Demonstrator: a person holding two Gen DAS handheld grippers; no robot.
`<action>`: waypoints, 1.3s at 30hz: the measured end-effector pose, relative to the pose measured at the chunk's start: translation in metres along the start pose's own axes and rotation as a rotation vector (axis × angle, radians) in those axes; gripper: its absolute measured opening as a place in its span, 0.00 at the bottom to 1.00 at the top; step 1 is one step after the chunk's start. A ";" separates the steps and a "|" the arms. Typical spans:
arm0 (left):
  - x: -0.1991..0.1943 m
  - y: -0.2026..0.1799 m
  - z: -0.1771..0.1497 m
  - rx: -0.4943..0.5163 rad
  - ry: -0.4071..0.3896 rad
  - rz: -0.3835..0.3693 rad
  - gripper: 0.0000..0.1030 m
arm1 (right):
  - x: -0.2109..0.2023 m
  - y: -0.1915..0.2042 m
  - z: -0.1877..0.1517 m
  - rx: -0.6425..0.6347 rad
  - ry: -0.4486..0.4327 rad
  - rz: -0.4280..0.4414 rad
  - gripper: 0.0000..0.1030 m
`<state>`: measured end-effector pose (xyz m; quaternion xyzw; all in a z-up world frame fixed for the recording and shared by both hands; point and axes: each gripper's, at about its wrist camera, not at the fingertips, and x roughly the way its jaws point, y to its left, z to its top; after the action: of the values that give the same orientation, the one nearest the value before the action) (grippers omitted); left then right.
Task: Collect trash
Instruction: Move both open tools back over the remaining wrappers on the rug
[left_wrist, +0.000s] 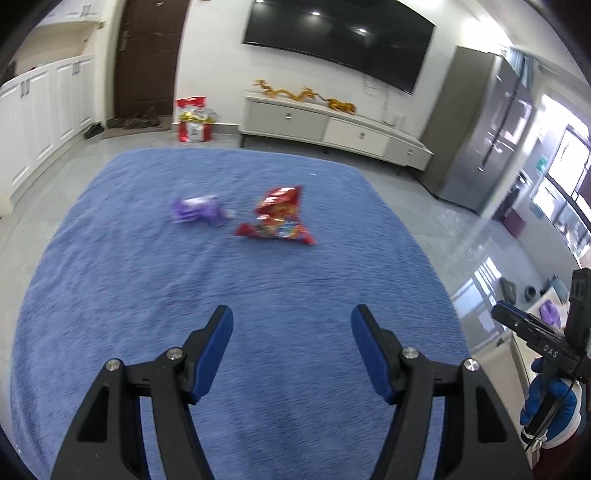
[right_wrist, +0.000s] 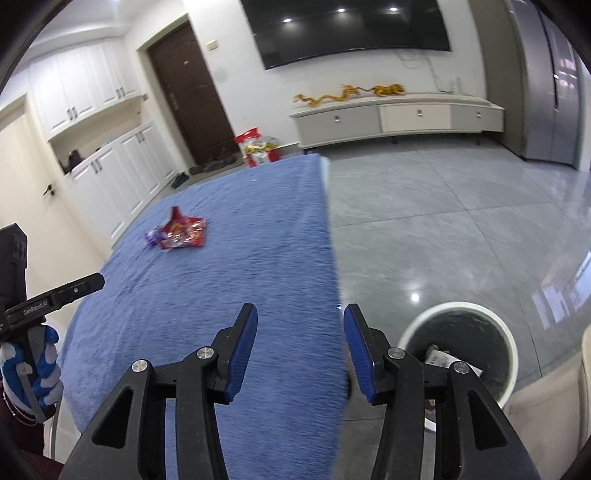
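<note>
Reaching for the red snack bag (left_wrist: 277, 218) risks nudging the purple wrapper (left_wrist: 197, 209) just beside it — both are light and crinkly, and a fingertip dragging over the blue cloth (left_wrist: 147, 277) could bunch the fabric or skid a packet away. The white bin (right_wrist: 460, 310) stands on the floor off the table's right edge, so a loosely pinched packet might drop short of it. The left gripper (left_wrist: 291, 323) hangs wide open and holds nothing — the right gripper (right_wrist: 300, 323) likewise, spread and empty, touching nothing.
</note>
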<state>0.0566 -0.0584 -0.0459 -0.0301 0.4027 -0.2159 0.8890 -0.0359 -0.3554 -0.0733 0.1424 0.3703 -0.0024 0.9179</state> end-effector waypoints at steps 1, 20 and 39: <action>-0.002 0.007 0.000 -0.012 0.000 0.007 0.64 | 0.001 0.006 0.002 -0.011 0.003 0.004 0.47; -0.044 0.131 -0.030 -0.157 -0.093 0.198 0.66 | 0.014 0.091 0.029 -0.129 0.045 0.001 0.48; -0.050 0.158 -0.036 -0.116 -0.128 0.319 0.67 | 0.055 0.146 0.033 -0.156 0.097 0.013 0.56</action>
<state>0.0580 0.1094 -0.0706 -0.0307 0.3569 -0.0461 0.9325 0.0420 -0.2183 -0.0505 0.0729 0.4123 0.0392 0.9073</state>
